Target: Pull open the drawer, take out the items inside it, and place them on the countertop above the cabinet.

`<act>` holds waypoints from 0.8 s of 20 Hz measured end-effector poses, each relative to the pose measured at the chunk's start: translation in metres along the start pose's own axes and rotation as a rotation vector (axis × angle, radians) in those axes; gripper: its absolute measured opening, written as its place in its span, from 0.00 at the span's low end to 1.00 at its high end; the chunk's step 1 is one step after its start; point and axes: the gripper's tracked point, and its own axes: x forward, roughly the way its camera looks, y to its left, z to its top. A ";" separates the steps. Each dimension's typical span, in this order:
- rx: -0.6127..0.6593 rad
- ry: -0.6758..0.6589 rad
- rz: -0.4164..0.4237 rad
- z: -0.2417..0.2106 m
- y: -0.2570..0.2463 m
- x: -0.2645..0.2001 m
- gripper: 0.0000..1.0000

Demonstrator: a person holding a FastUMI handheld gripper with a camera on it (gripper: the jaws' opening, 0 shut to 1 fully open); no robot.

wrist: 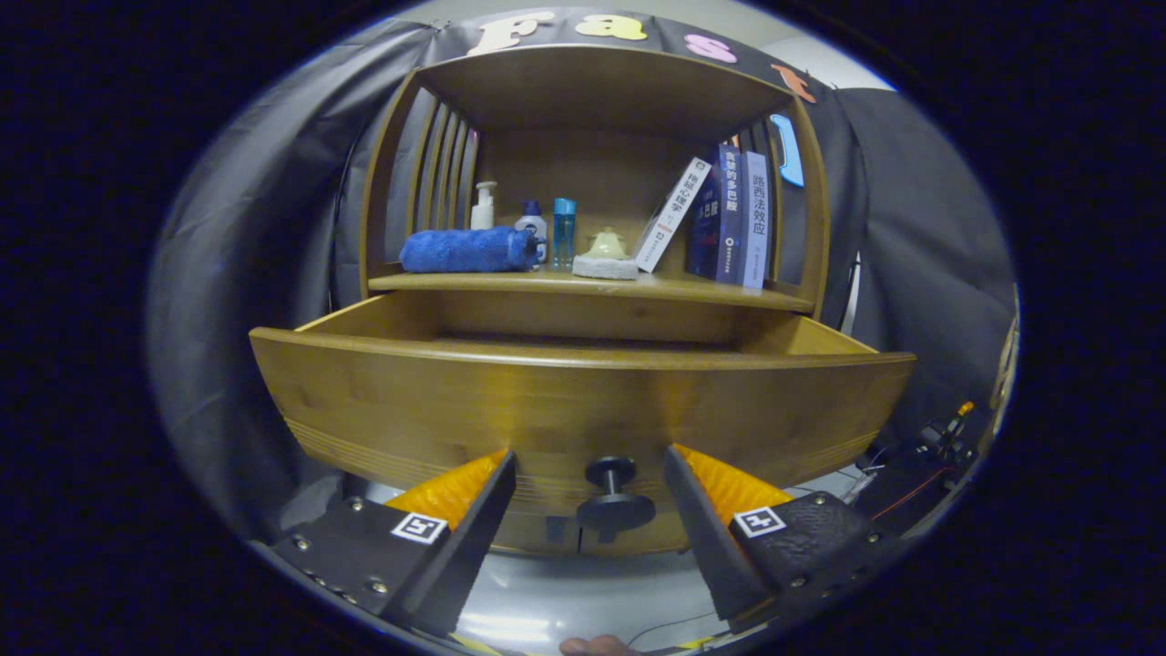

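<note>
Gripper (589, 474) low, right in front of the drawer front. Fingers spread wide, holding nothing; the knob (613, 497) sits in the gap between them, touched by neither.

Drawer (583, 401) is pulled well out of the cabinet. Its front panel stands tall and close ahead of the fingers and hides the drawer floor. Only a strip of the inside back and side walls shows over the top edge. What lies inside: cannot tell from this height.

Above and behind the drawer, the countertop (729, 292) is already crowded. A rolled blue towel (465, 250) lies to the left, with a pump bottle (484, 206) behind it. Near the towel's end stand a small bottle with a blue cap (532, 221) and a clear blue bottle (564, 231). A pale yellow ornament on a white pad (606, 258) sits mid-shelf, and books (729, 219) lean at the right. Bare wood remains mostly along the front edge.

Step as I judge it: opening done, reaching in comes next.

Risks from here:
- Lifting straight up could catch a finger on the knob or the top edge of the front panel and jolt the drawer.
- Going in blind over the tall front could mean a poor grasp or a dropped item.
- Setting things down among the bottles could topple one, or nudge the leaning books.
</note>
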 end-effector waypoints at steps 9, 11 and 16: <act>-0.062 0.008 -0.005 0.011 0.005 0.023 0.99; -0.064 0.011 -0.002 0.010 0.005 0.022 0.99; -0.053 0.004 -0.002 0.012 0.006 0.023 0.99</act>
